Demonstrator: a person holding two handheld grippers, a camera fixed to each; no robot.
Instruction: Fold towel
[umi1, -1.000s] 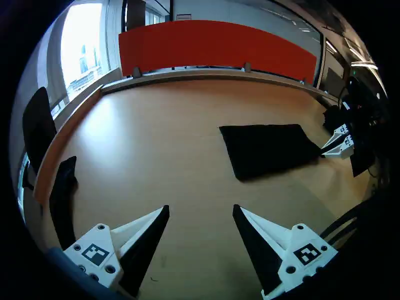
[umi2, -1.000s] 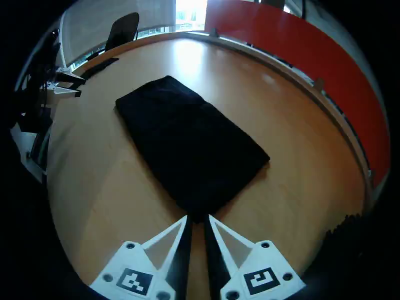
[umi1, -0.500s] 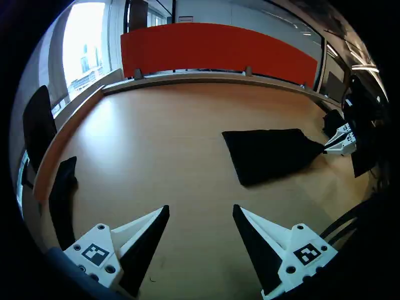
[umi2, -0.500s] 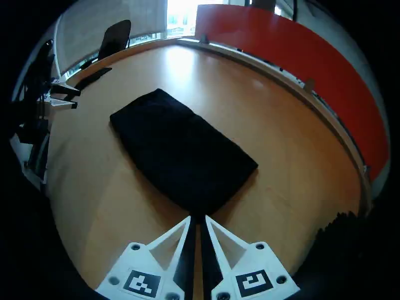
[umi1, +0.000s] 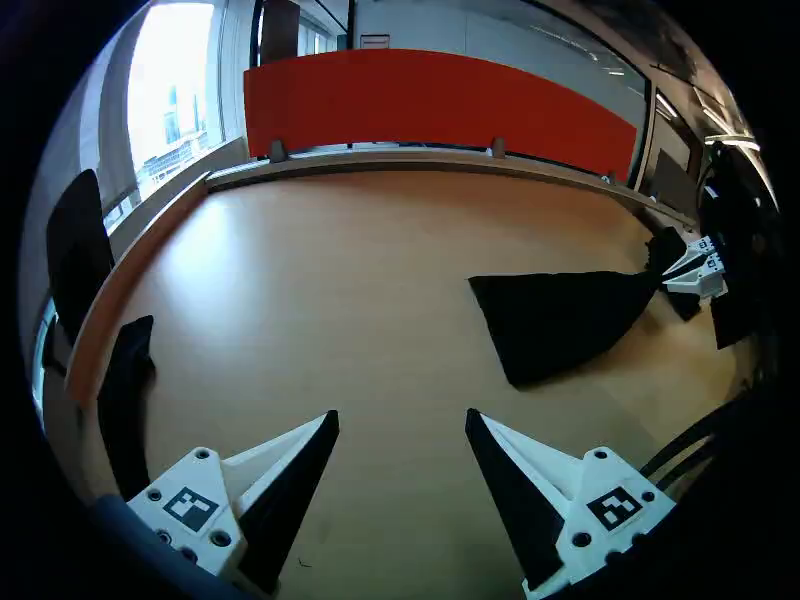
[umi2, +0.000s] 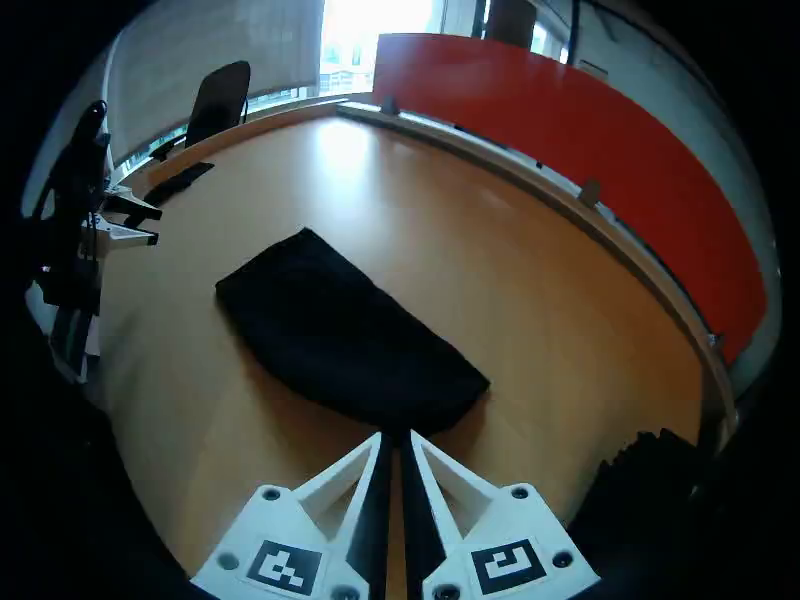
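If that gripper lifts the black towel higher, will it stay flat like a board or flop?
Probably flop: the black towel stretches into a point where the right gripper pinches its corner. It likely slides easily; the wooden table looks smooth.

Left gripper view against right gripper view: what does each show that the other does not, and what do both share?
Left gripper view: the left gripper open over the table, and the right gripper from the side, holding a towel corner raised. Right gripper view: its fingers shut on the towel's near edge, seen close. Shared: the towel, the table, the red divider, a black chair.
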